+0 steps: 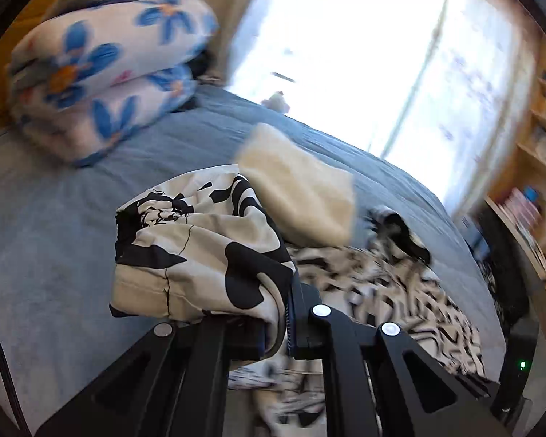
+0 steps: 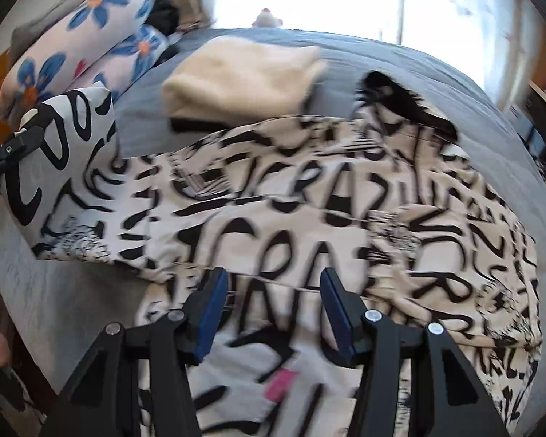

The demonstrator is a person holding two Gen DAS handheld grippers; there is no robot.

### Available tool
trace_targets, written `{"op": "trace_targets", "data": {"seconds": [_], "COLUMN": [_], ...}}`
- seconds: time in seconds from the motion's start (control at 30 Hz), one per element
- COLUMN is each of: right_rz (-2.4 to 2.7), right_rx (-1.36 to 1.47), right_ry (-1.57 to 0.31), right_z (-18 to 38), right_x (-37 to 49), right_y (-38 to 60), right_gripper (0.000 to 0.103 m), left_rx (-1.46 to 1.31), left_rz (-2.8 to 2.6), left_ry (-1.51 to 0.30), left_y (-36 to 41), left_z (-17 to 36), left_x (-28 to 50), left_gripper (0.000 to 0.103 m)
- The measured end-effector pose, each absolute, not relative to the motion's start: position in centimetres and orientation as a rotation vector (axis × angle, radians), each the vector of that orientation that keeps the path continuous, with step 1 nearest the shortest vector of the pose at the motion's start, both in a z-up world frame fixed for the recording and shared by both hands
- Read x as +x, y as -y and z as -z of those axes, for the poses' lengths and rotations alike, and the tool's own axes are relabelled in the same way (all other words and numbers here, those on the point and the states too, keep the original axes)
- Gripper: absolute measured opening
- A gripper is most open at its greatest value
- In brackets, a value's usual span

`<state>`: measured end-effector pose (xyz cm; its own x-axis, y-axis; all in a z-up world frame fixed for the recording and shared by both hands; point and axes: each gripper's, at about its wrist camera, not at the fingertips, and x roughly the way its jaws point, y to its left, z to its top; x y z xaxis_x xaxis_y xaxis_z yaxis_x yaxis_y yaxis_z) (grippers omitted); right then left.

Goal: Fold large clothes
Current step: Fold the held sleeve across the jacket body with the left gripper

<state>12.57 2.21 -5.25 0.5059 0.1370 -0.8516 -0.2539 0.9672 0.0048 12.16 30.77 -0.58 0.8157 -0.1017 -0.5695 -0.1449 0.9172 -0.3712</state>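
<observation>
A large cream garment with black lettering [image 2: 309, 211] lies spread on the blue bed [image 2: 400, 62]. My left gripper [image 1: 276, 324] is shut on a bunched edge of this garment [image 1: 200, 251] and holds it lifted above the bed. In the right wrist view the left gripper [image 2: 22, 142] shows at the far left, holding up a corner of the fabric. My right gripper [image 2: 273, 291] is open, its blue-padded fingers [image 2: 213, 306] hovering just over the near part of the garment, holding nothing.
A folded cream cloth [image 2: 244, 76] lies on the bed behind the garment. Folded blue-flowered bedding [image 1: 109, 69] is stacked at the far left. A bright window [image 1: 345, 36] is behind the bed; wooden shelves [image 1: 538, 138] stand at the right.
</observation>
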Motion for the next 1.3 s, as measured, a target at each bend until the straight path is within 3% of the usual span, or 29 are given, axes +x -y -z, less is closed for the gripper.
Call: {"op": "trace_targets", "data": {"seconds": [0.2, 0.47, 0.53, 0.63, 0.8, 1.0, 1.3], "right_rz": [-0.139, -0.033, -0.019, -0.009, -0.019, -0.069, -0.22], "right_rx": [-0.054, 0.039, 0.058, 0.079, 0.114, 0.125, 0.112], "right_ry": [-1.012, -1.067, -1.081, -1.103, -1.111, -1.098, -1.059], "right_z": [5.0, 7.6, 8.5, 9.5, 10.3, 9.9, 7.6], "right_x": [12.6, 12.3, 12.1, 11.9, 11.9, 12.1, 12.7], "right_y": [5.2, 13.9, 15.6, 17.6, 19.3, 18.7, 15.0], "right_gripper": [0.053, 0.053, 0.053, 0.053, 0.053, 0.053, 0.053], "left_rx": [-0.306, -0.131, -0.084, -0.024, -0.062, -0.111, -0.238], "left_rz": [0.11, 0.25, 0.272, 0.278, 0.318, 0.341, 0.29], "left_ry": [-0.715, -0.954, -1.023, -1.103, -1.109, -1.088, -1.004], "left_y": [-20.7, -7.1, -4.8, -2.8, -3.2, -4.9, -12.0], "left_z": [1.5, 8.7, 11.3, 14.3, 14.4, 11.8, 7.7], "left_x": [15.1, 18.2, 18.4, 18.3, 17.2, 16.1, 12.5], "left_gripper": [0.006, 0.006, 0.008, 0.019, 0.053, 0.064, 0.065]}}
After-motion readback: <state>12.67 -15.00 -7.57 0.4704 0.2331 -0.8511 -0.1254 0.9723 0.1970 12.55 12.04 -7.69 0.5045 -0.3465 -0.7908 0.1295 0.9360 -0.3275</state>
